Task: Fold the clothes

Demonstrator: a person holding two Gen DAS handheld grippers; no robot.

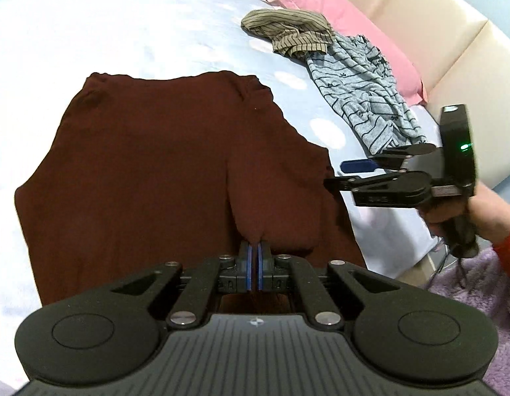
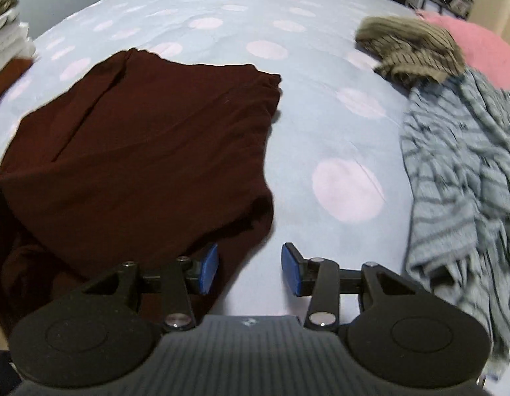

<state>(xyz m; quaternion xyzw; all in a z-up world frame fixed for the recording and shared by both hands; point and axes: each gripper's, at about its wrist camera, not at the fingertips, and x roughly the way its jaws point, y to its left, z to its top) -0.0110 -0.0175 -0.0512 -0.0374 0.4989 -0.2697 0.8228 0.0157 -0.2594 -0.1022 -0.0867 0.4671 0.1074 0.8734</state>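
Maroon garment (image 1: 149, 171) lies flat on the dotted bed sheet (image 2: 321, 125), long axis running away from the left tongs (image 1: 254, 259), which are clamped on a pinch of its near hem. Right tongs (image 2: 250, 272) stand apart, empty, left pad apparently over the garment's near corner.

The near hem of the maroon garment (image 1: 149, 165) is hidden behind the left gripper (image 1: 254, 250). The grey striped garment (image 2: 459, 171) is blurred and cut by the right edge. The stacked clothes (image 2: 7, 43) are cut at the left edge.
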